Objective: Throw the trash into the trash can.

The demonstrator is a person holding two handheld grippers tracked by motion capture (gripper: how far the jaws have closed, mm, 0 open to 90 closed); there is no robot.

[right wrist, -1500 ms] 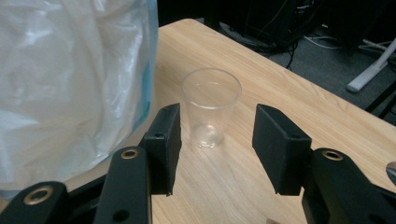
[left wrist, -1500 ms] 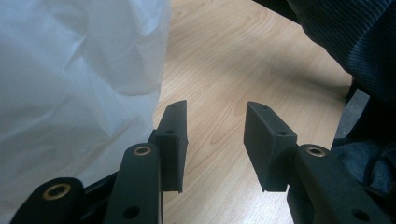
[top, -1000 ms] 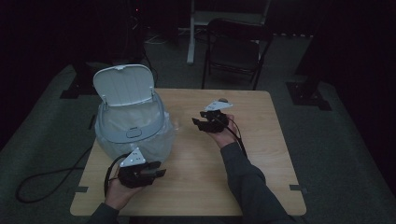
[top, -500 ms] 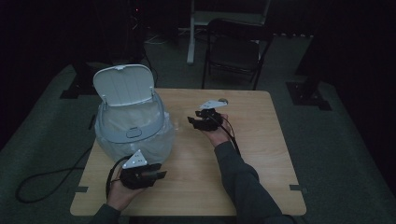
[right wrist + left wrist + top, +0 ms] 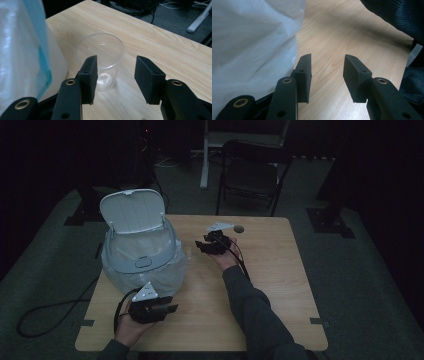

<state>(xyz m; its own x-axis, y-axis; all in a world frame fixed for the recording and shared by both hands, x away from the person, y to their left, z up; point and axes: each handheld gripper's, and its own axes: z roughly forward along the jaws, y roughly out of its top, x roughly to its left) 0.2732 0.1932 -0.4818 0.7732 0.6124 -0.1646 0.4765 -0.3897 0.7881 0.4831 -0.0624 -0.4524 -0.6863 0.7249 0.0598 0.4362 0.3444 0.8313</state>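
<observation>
A clear plastic cup [image 5: 101,63] stands upright on the wooden table [image 5: 280,285], right beside the bag-lined bin [image 5: 140,257]. My right gripper [image 5: 116,72] is open and points at the cup, which sits just beyond its jaws, nearer the left one, with neither pad touching it. From above, that right gripper [image 5: 201,245] hovers left of the table's middle, facing the bin. My left gripper [image 5: 170,309] lies low near the front edge, open. In its own view the left gripper [image 5: 327,75] holds nothing, and the white bag [image 5: 249,42] is at its left.
The bin's white lid [image 5: 132,212] stands open at the back. A small round object [image 5: 239,228] lies near the table's far edge. A folding chair [image 5: 252,175] stands behind the table. A dark sleeve [image 5: 397,15] crosses the left gripper view's top right.
My right gripper has moved left toward the bin and the cup, dropping slightly. The left gripper has stayed put.
</observation>
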